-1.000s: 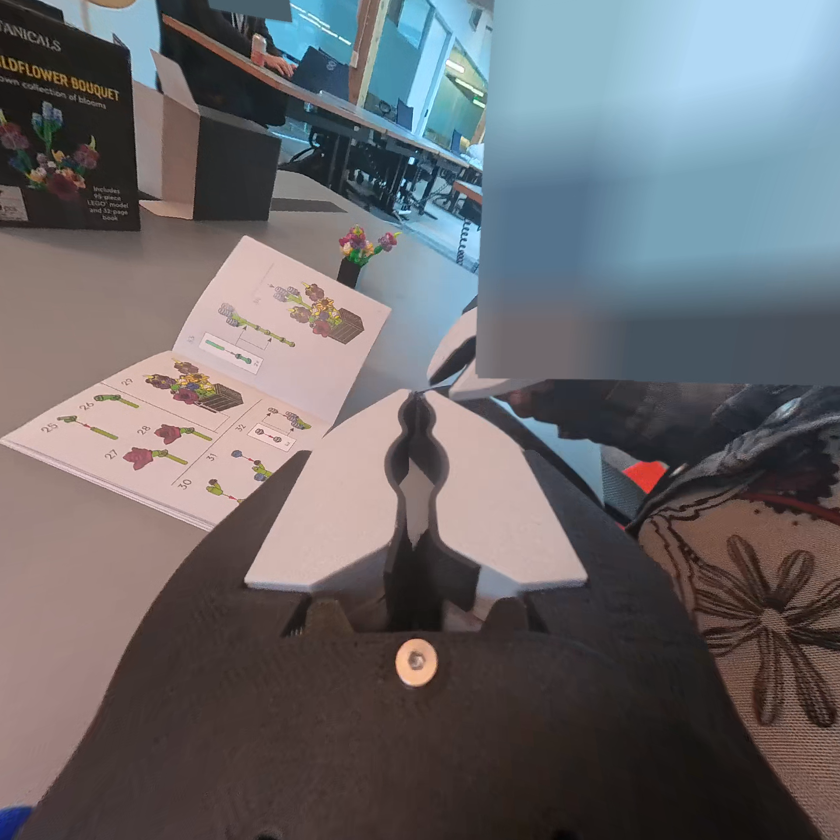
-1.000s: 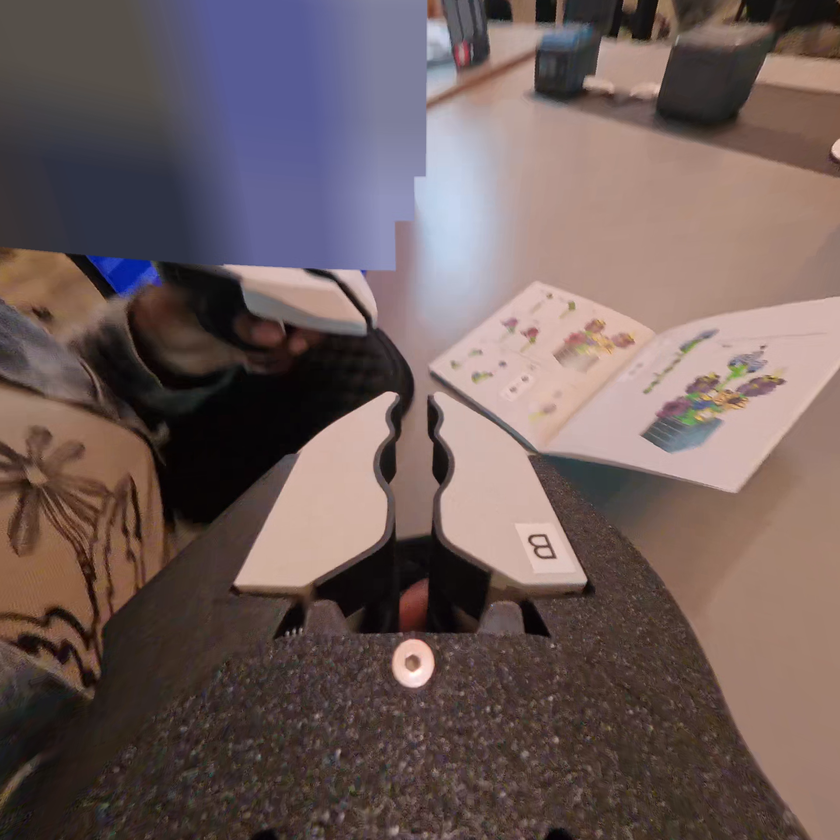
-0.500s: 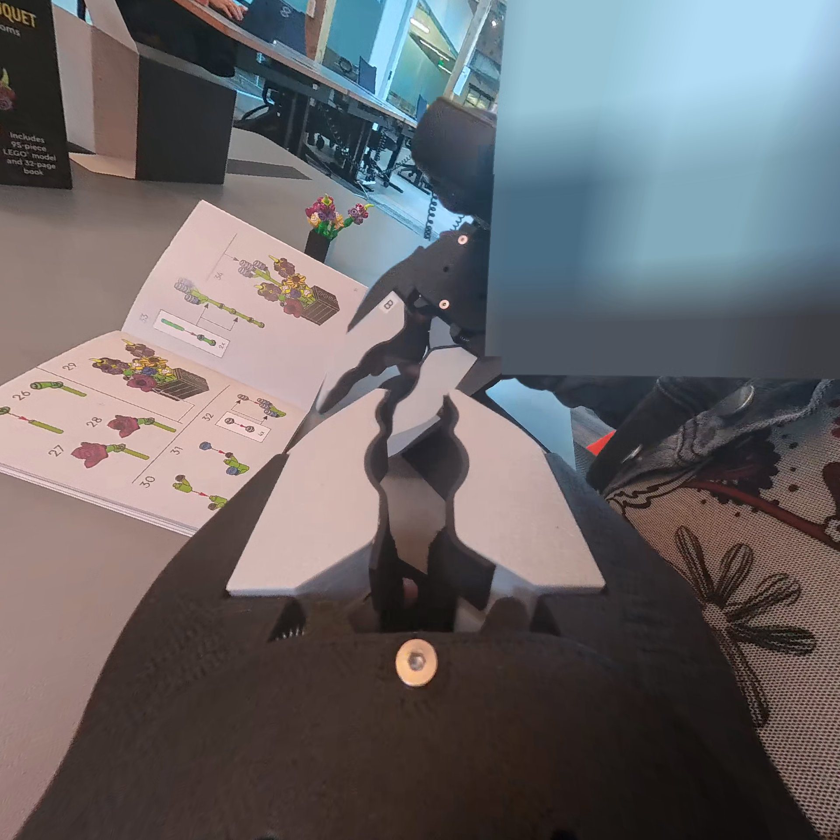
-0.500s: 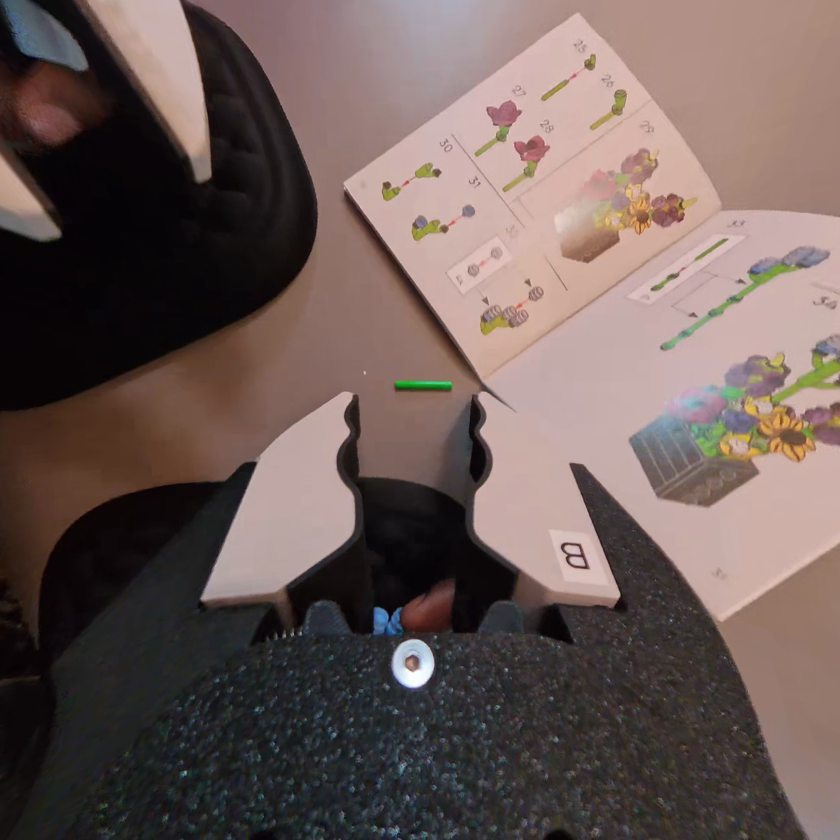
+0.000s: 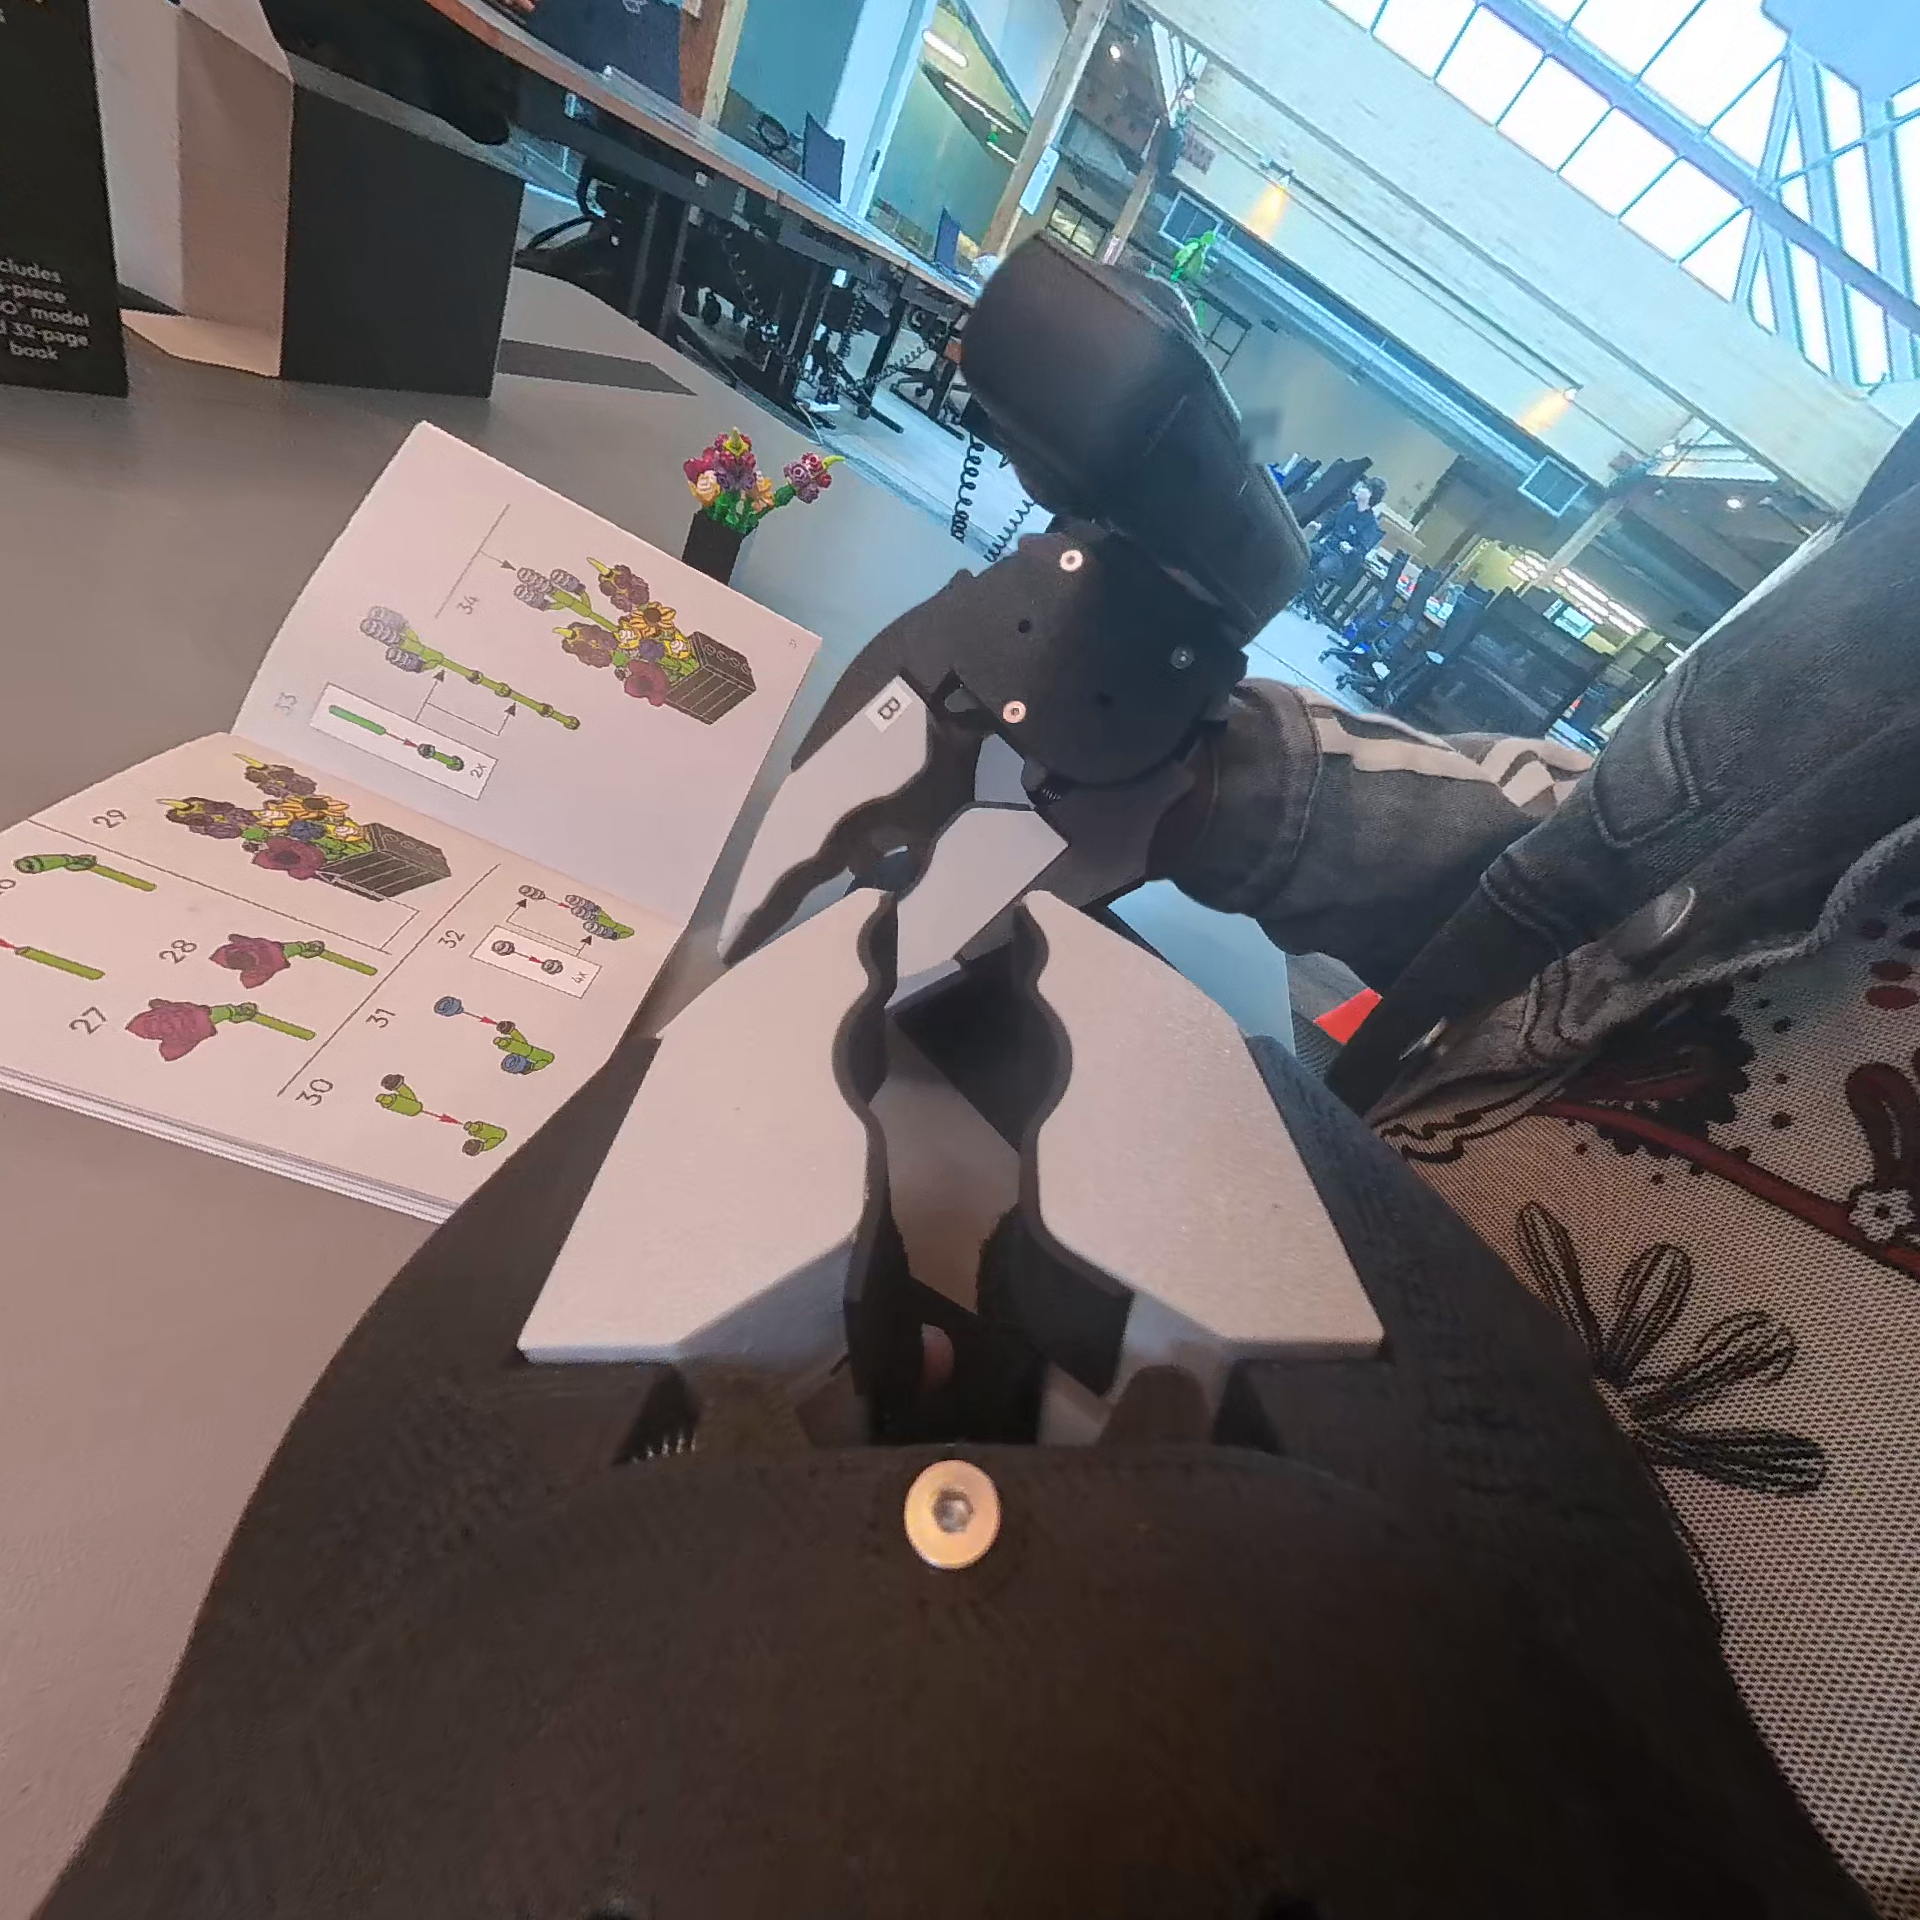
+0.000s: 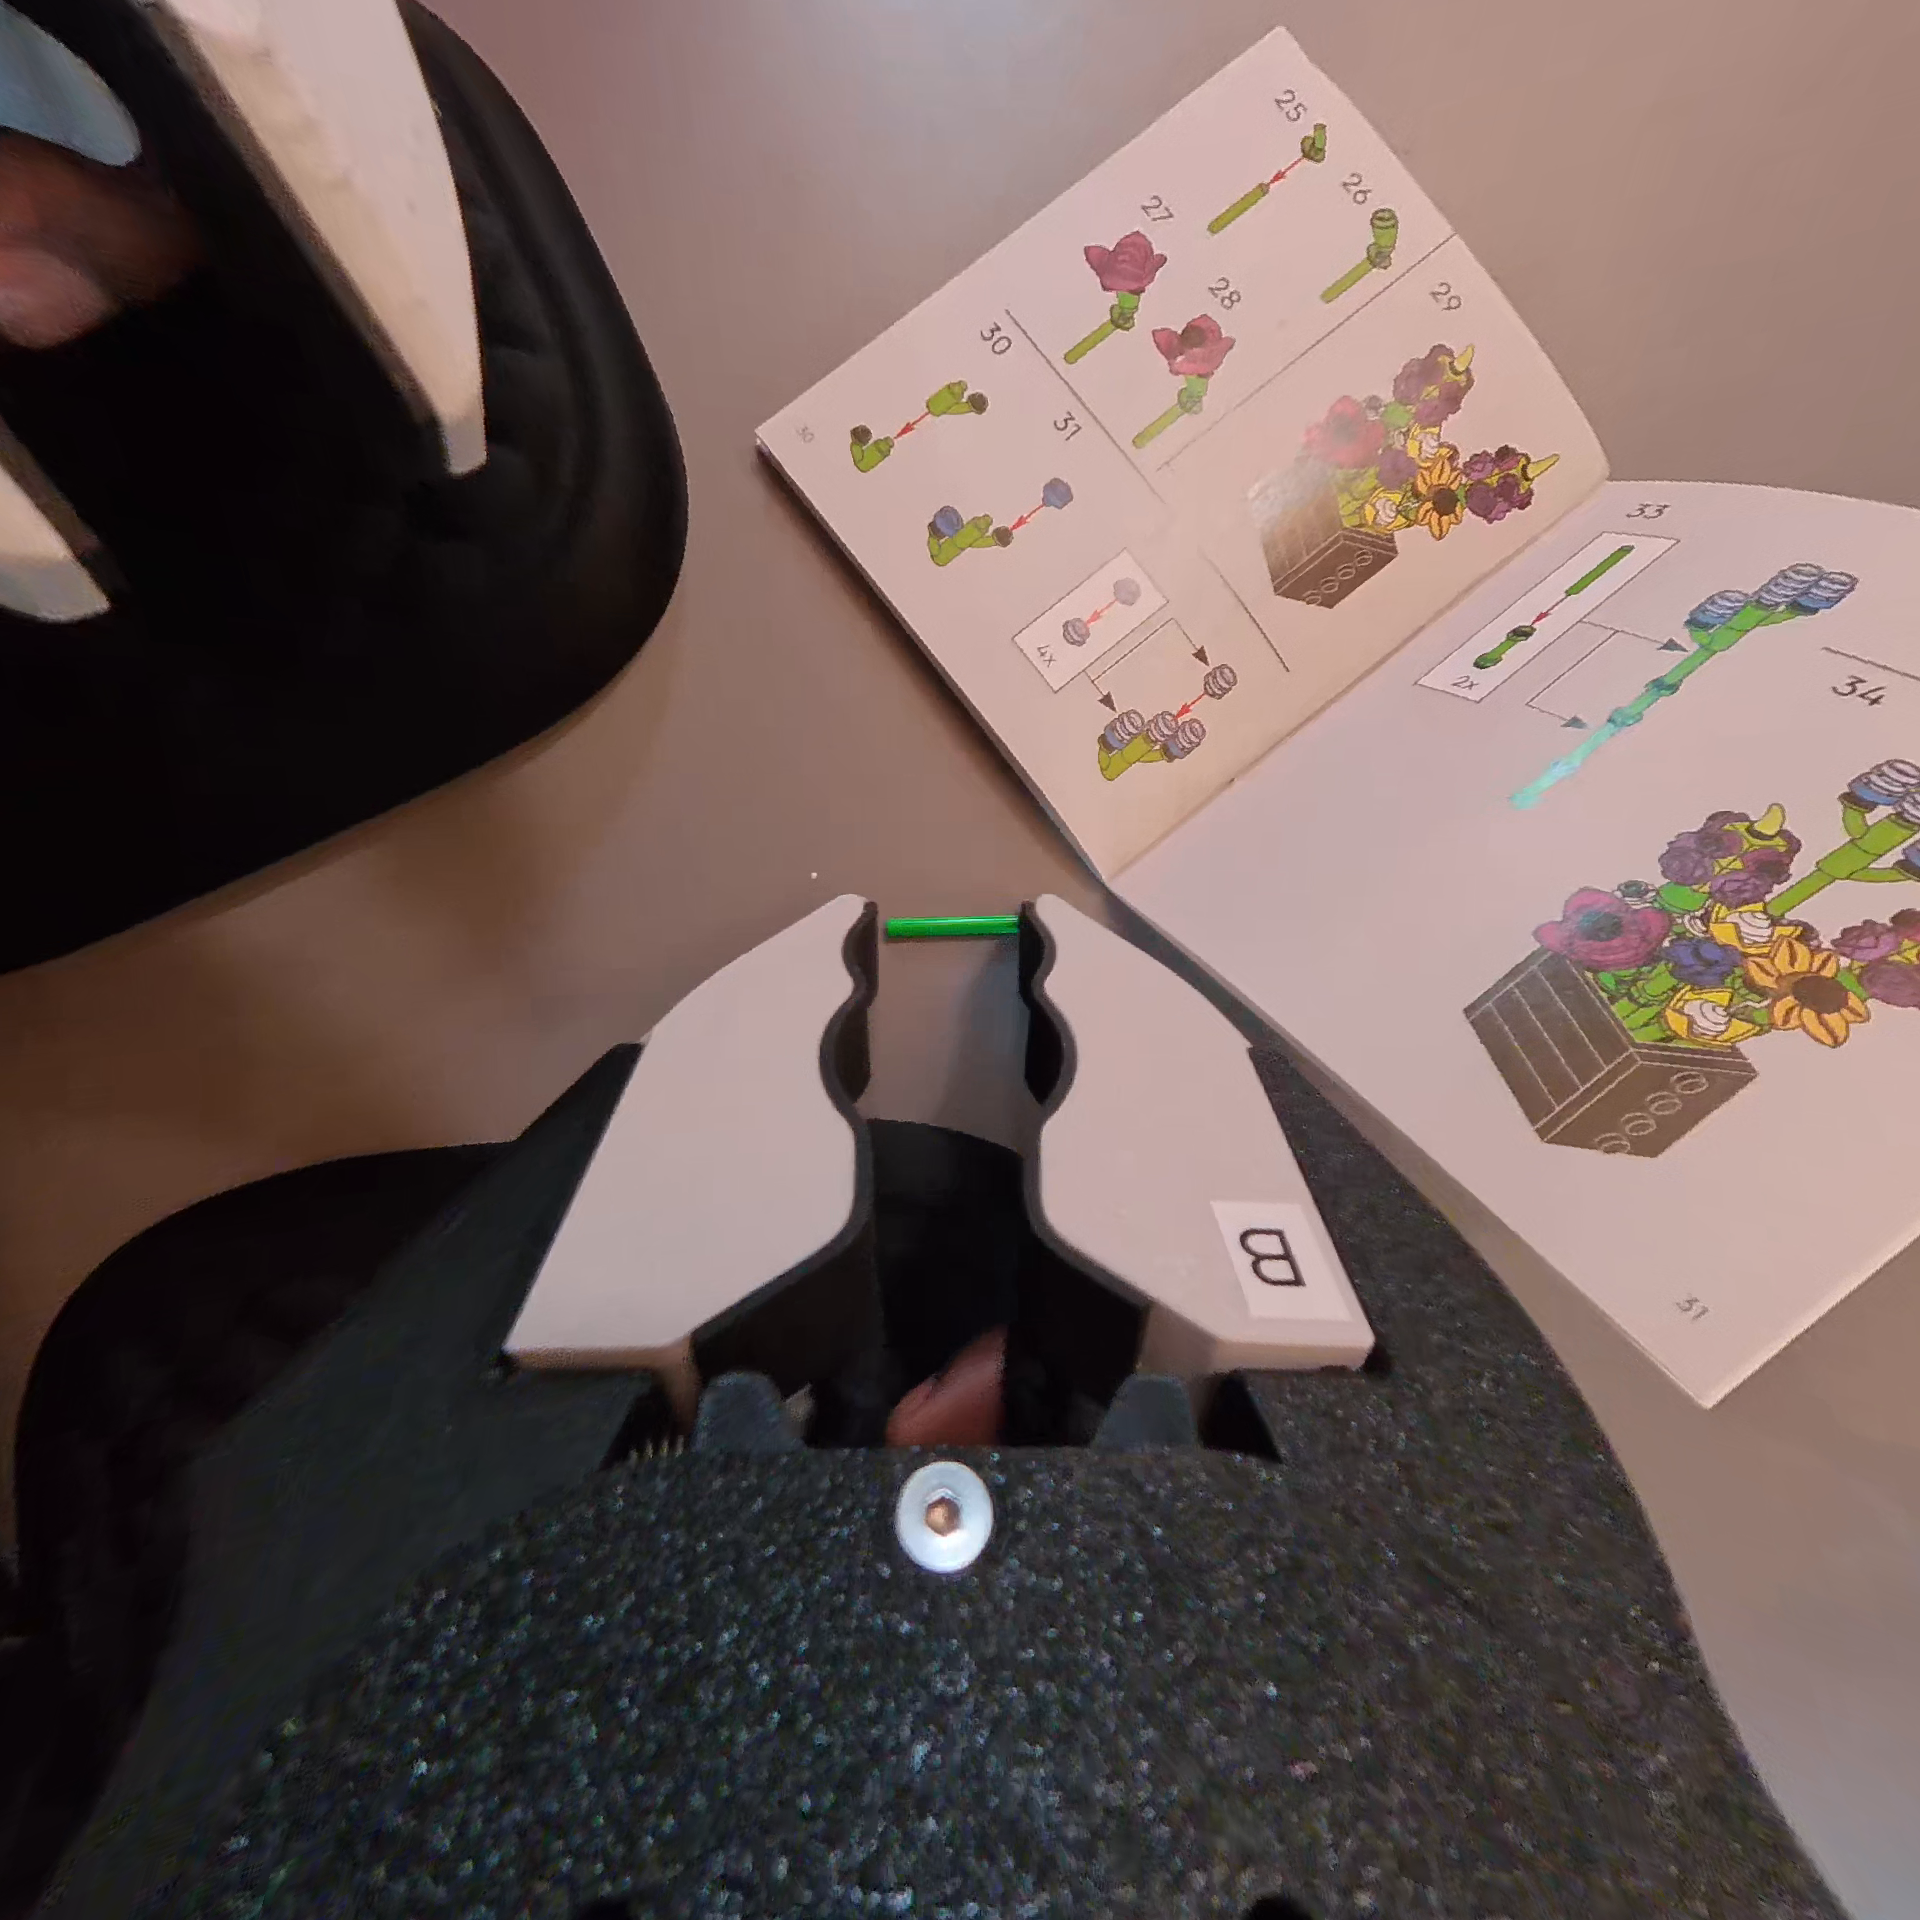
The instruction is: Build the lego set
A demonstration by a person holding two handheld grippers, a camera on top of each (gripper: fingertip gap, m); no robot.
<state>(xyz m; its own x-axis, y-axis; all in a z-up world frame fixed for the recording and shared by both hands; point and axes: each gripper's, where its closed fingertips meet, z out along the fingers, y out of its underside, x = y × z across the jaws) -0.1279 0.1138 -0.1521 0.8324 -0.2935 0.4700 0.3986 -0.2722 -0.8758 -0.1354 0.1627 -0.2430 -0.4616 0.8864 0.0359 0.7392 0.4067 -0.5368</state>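
Beside open booklet (image 6: 1351, 644), green rod (image 6: 951, 926), lettered right gripper (image 6: 948, 925)

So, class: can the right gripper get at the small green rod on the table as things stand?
Probably yes. The right gripper is open, its fingers straddle the green rod lying bare on the table, and nothing sits between them; the booklet lies just beside.

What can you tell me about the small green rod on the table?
The rod is a thin, straight, bright green stick that looks like smooth plastic. It lies flat on the grey table, crosswise to the right claw, just ahead of its open fingertips. Its right end meets or slips behind the right fingertip; whether they touch is unclear. The booklet lies close to its right. Nothing grips it.
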